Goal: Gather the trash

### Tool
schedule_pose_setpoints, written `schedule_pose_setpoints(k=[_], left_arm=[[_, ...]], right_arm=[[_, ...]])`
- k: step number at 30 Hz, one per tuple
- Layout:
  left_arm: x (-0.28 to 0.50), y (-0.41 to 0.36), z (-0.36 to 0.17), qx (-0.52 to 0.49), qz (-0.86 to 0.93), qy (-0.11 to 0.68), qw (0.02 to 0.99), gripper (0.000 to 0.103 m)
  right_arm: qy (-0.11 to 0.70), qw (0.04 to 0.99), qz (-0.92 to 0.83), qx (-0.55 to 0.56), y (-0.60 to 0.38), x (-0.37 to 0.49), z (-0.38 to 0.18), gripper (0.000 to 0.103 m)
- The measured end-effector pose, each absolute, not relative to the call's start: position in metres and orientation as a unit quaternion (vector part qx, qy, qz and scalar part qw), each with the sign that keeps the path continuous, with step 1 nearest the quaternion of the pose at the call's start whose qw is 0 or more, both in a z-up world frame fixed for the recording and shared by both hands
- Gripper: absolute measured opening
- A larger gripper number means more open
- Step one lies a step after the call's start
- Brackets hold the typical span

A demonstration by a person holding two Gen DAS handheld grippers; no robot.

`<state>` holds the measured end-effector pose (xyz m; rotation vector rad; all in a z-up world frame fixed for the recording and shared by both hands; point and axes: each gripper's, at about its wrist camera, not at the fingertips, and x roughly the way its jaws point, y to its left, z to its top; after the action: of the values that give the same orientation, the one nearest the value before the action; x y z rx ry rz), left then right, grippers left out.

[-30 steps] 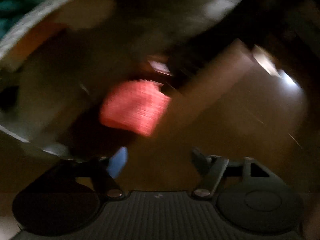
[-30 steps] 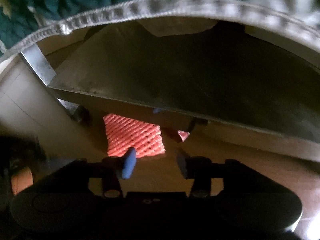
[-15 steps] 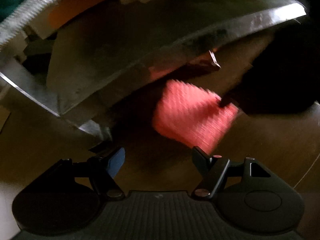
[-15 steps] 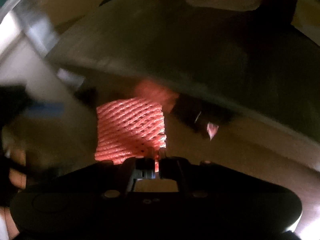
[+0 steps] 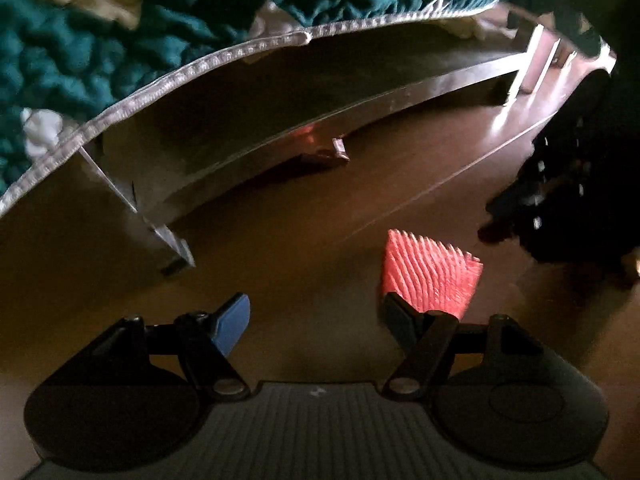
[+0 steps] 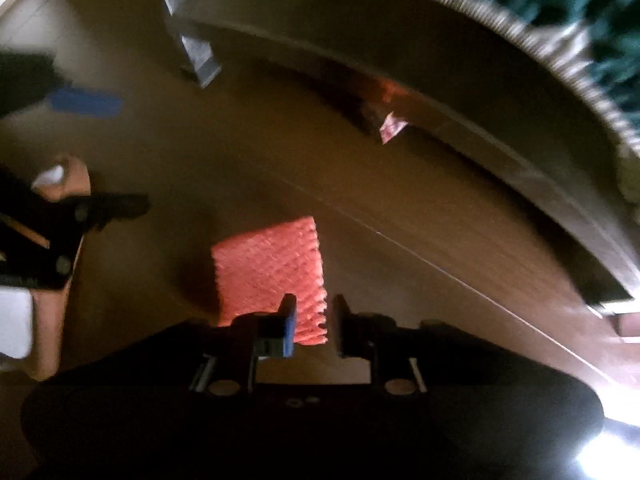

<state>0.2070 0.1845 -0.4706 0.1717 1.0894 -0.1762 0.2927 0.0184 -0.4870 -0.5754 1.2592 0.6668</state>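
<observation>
Pinching the red foam net by one edge w/ my right gripper, above the floor; left gripper spread, empty. Grip looks thin, probably; net could slip

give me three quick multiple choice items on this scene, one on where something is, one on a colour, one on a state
1. Where is the small wrapper scrap?
A. at the low furniture's bottom edge
B. in the left tongs
C. on the teal blanket

2. What colour is the foam net?
A. green
B. coral red
C. white

3. How do the left tongs stand?
A. shut on the net
B. open and empty
C. shut on the scrap

Answers: 1 A, it lies on the floor by the furniture. 2 B, red mesh shows in both views. 3 B, fingers wide apart; the right tongs pinch the net.
</observation>
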Motion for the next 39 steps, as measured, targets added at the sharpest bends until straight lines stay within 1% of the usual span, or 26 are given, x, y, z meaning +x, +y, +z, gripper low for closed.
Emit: schedule_pose_setpoints(k=[1, 2, 3, 5, 7, 8, 10, 12, 15, 21, 24, 30, 37, 39], left_arm=[[0.206, 0.185, -0.468, 0.095, -0.09, 0.506, 0.853, 0.073], [0.206, 0.187, -0.465, 0.108, -0.084, 0.493, 0.859, 0.073], [0.206, 0.187, -0.461, 0.107, -0.078, 0.484, 0.865, 0.073], [0.208, 0.193, -0.462, 0.082, -0.067, 0.481, 0.87, 0.073], [0.201, 0.197, -0.463, 0.067, -0.061, 0.478, 0.874, 0.073], [0.198, 0.199, -0.467, 0.065, -0.058, 0.479, 0.873, 0.073], [0.194, 0.204, -0.476, 0.058, -0.049, 0.489, 0.869, 0.073], [0.195, 0.208, -0.486, 0.046, -0.044, 0.504, 0.861, 0.073], [0.204, 0.218, -0.496, 0.014, -0.017, 0.521, 0.853, 0.073], [0.22, 0.225, -0.515, -0.025, 0.017, 0.568, 0.822, 0.073], [0.227, 0.225, -0.523, -0.039, 0.03, 0.585, 0.81, 0.073], [0.239, 0.215, -0.532, -0.049, 0.029, 0.607, 0.793, 0.073], [0.237, 0.207, -0.536, -0.049, 0.012, 0.616, 0.786, 0.073], [0.235, 0.208, -0.538, -0.053, 0.014, 0.617, 0.785, 0.073]], right_arm=[[0.566, 0.719, 0.299, -0.271, 0.018, 0.29, -0.474, 0.02], [0.56, 0.718, 0.302, -0.281, 0.022, 0.288, -0.464, 0.025], [0.551, 0.718, 0.307, -0.293, 0.026, 0.287, -0.454, 0.033], [0.523, 0.732, 0.307, -0.311, 0.037, 0.288, -0.439, 0.041], [0.498, 0.756, 0.297, -0.304, 0.044, 0.294, -0.434, 0.042], [0.485, 0.768, 0.291, -0.301, 0.046, 0.296, -0.435, 0.044], [0.468, 0.787, 0.28, -0.289, 0.049, 0.304, -0.448, 0.048], [0.472, 0.801, 0.265, -0.257, 0.052, 0.319, -0.469, 0.052], [0.474, 0.82, 0.247, -0.206, 0.06, 0.339, -0.509, 0.052], [0.423, 0.863, 0.218, -0.173, 0.072, 0.361, -0.572, 0.053], [0.392, 0.884, 0.209, -0.147, 0.066, 0.369, -0.583, 0.054], [0.379, 0.9, 0.184, -0.112, 0.06, 0.378, -0.6, 0.056], [0.392, 0.905, 0.141, -0.087, 0.072, 0.394, -0.605, 0.055], [0.398, 0.904, 0.133, -0.081, 0.073, 0.399, -0.608, 0.053]])
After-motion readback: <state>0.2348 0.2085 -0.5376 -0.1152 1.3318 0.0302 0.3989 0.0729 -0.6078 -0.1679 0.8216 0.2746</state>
